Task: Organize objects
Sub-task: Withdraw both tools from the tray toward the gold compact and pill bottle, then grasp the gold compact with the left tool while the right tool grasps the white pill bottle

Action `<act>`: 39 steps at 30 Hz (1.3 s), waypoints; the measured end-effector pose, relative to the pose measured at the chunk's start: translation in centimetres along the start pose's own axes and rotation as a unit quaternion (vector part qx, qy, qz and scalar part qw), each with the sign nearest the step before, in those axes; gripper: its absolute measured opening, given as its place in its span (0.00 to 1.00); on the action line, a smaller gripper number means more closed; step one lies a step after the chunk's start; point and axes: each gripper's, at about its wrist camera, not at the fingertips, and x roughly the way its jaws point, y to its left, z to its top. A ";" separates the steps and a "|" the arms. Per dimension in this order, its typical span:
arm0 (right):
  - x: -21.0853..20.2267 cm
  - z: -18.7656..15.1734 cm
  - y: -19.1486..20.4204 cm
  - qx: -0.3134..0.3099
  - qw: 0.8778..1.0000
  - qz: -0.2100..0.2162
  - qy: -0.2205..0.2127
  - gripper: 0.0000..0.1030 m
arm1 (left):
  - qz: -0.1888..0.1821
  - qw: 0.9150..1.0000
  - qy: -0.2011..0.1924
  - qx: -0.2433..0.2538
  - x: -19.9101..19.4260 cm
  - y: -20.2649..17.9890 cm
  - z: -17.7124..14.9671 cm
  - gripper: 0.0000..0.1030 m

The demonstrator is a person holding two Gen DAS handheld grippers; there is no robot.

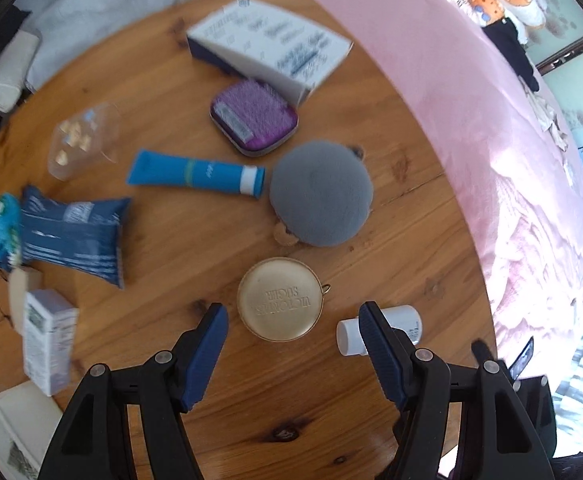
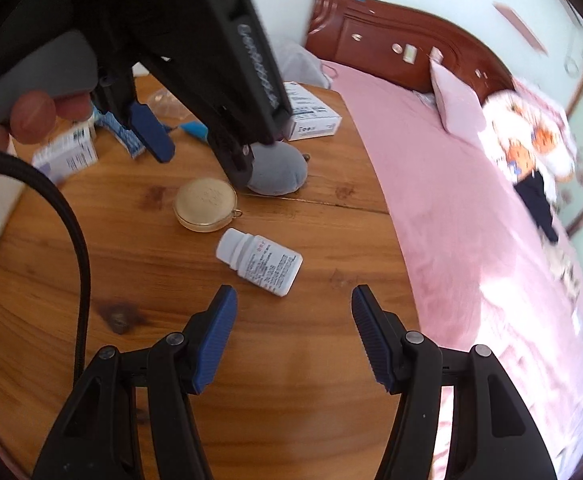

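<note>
Spreading across the round wooden tabletop (image 1: 171,264), the objects lie loose and unsorted, so nothing appears yet gathered into a group. Beside the tabletop on the right, a pink bed (image 1: 471,128) is seen.

At the far side a white printed carton (image 1: 267,46) lies flat, with a purple bristle brush (image 1: 254,118) just near of it. A grey round cushion (image 1: 321,194) sits at the middle, and a blue tube (image 1: 195,172) lies with its cap touching or almost touching it. On the left a dark blue packet (image 1: 75,236) and a small white box (image 1: 47,350) are scattered.

A gold round tin (image 1: 280,299) rests flat near the cushion, and a white pill bottle (image 2: 259,261) lies on its side, right of the tin.

The left gripper (image 1: 291,322) is held above the tabletop, angled downward, its fingers spread wide with nothing between them; the tin is framed ahead of the gap, which suggests it may be the intended pick. The right gripper (image 2: 293,308) is held low over the near edge, its fingers likewise apart and empty, with the pill bottle just beyond them.
</note>
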 end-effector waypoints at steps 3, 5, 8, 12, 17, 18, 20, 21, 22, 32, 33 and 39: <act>1.5 0.0 0.3 -0.040 0.999 -0.001 -0.001 0.62 | -0.003 1.000 0.011 -0.008 1.1 0.1 0.1 0.67; 2.2 -0.1 0.4 -0.058 0.998 0.006 -0.001 0.62 | -0.004 1.000 0.014 -0.012 1.6 0.2 0.2 0.67; 3.3 -0.3 0.4 -0.078 0.997 0.019 0.002 0.62 | 0.002 1.000 0.014 -0.016 2.0 0.2 0.2 0.67; 3.9 0.1 0.0 -0.082 0.995 0.053 -0.008 0.62 | 0.006 1.000 0.010 -0.019 2.1 0.2 0.2 0.71; 4.6 0.8 -0.3 -0.098 0.991 0.087 -0.012 0.62 | 0.023 1.000 0.009 -0.015 2.2 -0.2 0.0 0.71; 4.7 0.9 -0.4 -0.100 0.990 0.094 -0.011 0.62 | 0.025 1.000 0.009 -0.014 2.2 -0.2 -0.1 0.71; 4.9 1.1 -0.5 -0.102 0.989 0.104 -0.008 0.61 | 0.033 0.999 0.011 -0.016 2.2 -0.1 -0.3 0.71; 4.9 1.0 -0.6 -0.102 0.989 0.109 -0.007 0.60 | 0.036 0.999 0.012 -0.016 2.3 0.0 -0.4 0.71; 4.9 1.0 -0.7 -0.101 0.988 0.114 -0.006 0.57 | 0.039 0.999 0.012 -0.018 2.2 0.1 -0.5 0.71; 4.1 0.0 -0.7 -0.071 0.990 0.120 0.002 0.48 | 0.052 0.998 0.016 -0.027 2.7 0.9 -1.6 0.73; 4.0 -0.1 -0.6 -0.068 0.991 0.119 0.004 0.48 | 0.056 0.998 0.014 -0.023 2.7 0.7 -1.7 0.73; 3.4 -0.7 -0.3 -0.039 0.993 0.112 0.013 0.48 | 0.076 0.997 0.005 -0.013 2.5 0.5 -2.3 0.64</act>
